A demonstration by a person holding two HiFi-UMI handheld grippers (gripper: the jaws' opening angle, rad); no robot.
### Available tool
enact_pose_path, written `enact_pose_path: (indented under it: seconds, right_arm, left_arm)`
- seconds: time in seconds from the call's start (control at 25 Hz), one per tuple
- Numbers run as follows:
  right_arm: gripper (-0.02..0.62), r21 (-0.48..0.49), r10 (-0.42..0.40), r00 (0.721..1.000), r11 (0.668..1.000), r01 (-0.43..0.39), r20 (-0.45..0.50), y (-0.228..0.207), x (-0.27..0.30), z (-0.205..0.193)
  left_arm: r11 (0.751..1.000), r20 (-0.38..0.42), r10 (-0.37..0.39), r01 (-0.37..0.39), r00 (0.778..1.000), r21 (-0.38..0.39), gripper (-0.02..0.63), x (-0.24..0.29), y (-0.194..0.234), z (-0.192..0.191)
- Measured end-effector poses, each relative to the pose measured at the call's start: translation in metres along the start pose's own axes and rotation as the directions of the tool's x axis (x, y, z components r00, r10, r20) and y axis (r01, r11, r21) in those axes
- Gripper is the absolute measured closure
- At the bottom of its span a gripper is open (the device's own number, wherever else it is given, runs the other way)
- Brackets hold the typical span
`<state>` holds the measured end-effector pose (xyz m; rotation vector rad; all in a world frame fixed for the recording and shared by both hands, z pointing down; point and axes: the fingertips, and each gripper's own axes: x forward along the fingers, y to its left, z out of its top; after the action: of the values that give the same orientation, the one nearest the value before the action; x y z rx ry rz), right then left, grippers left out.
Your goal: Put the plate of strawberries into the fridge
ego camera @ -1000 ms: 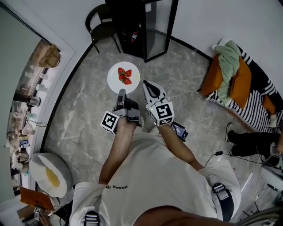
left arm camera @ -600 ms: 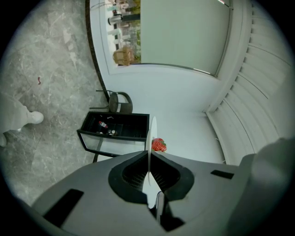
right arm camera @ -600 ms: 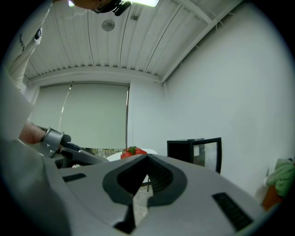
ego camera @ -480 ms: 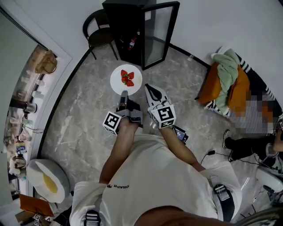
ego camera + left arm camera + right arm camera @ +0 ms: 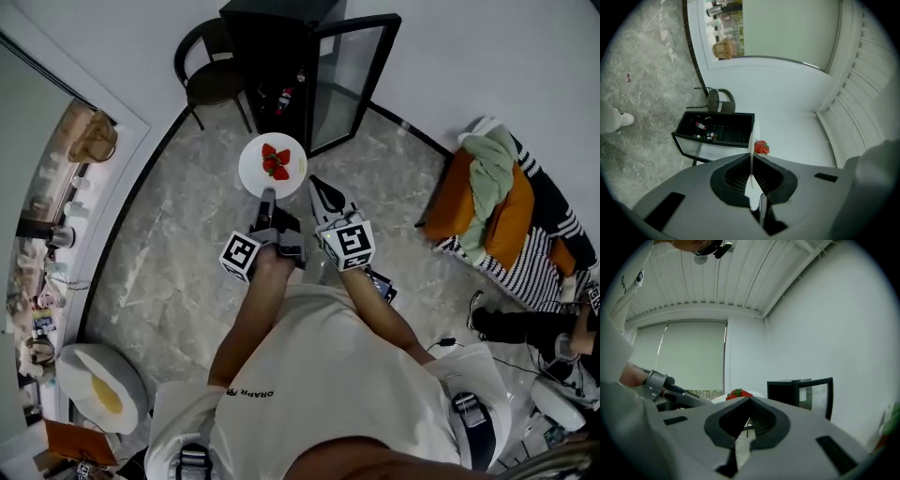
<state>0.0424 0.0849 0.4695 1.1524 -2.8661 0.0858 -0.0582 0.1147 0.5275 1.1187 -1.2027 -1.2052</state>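
The left gripper (image 5: pixel 268 195) is clamped shut on the near rim of the round white plate (image 5: pixel 253 171), which is carried in the air above the grey marble floor (image 5: pixel 169 244), just in front of the small black fridge (image 5: pixel 272 42). The fridge's glass door (image 5: pixel 358 75) stands open. The red strawberries (image 5: pixel 275 161) lie loose near the plate's middle. The right gripper (image 5: pixel 315 181) hangs just beside the plate, empty, with its jaws all but together.

The plate hangs from a single pinch on one edge. A tilt or jolt could roll the berries off, or let the rim slip from the pads. The far rim could also catch the fridge frame or the door edge on the way in.
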Motion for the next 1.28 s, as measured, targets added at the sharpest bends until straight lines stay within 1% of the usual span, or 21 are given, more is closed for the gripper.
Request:
enact_pose_path:
  seconds: [0.2,0.36,0.48,0.68,0.88,1.04,1.28]
  right_arm:
    - [0.584,0.011,-0.011,1.0,1.0,0.011,-0.001,-0.028,0.053,-0.005]
    - [0.584,0.023,-0.027,1.0,0.999,0.027,0.007,-0.047,0.089,-0.015]
    - [0.584,0.024,-0.035,0.999,0.999,0.035,0.006,-0.056,0.116,-0.016]
    - [0.584,0.037,-0.053,0.999,0.998,0.054,-0.008,-0.065,0.153,-0.02]
    - [0.584,0.044,-0.079,0.997,0.996,0.08,-0.026,-0.087,0.209,-0.017]
    - [0.584,0.048,-0.105,0.994,0.993,0.106,-0.026,-0.088,0.213,-0.019]
    - [0.584,0.044,-0.103,0.994,0.994,0.104,-0.037,-0.087,0.218,-0.023]
  left_arm:
    - [1.0,-0.009,0.018,-0.018,1.0,0.01,0.595,0.056,0.009,0.021]
    - [1.0,-0.023,0.017,-0.017,1.0,0.019,0.595,0.094,0.018,0.034]
    - [1.0,-0.035,0.014,-0.014,0.999,0.012,0.595,0.119,0.019,0.045]
    - [0.999,-0.056,0.037,-0.037,0.998,0.009,0.594,0.15,0.023,0.067]
    - [0.999,-0.076,0.045,-0.043,0.996,0.021,0.595,0.197,0.018,0.098]
    - [0.999,-0.1,0.053,-0.051,0.994,0.019,0.595,0.201,0.024,0.101]
    - [0.999,-0.105,0.052,-0.051,0.993,0.011,0.594,0.206,0.028,0.104]
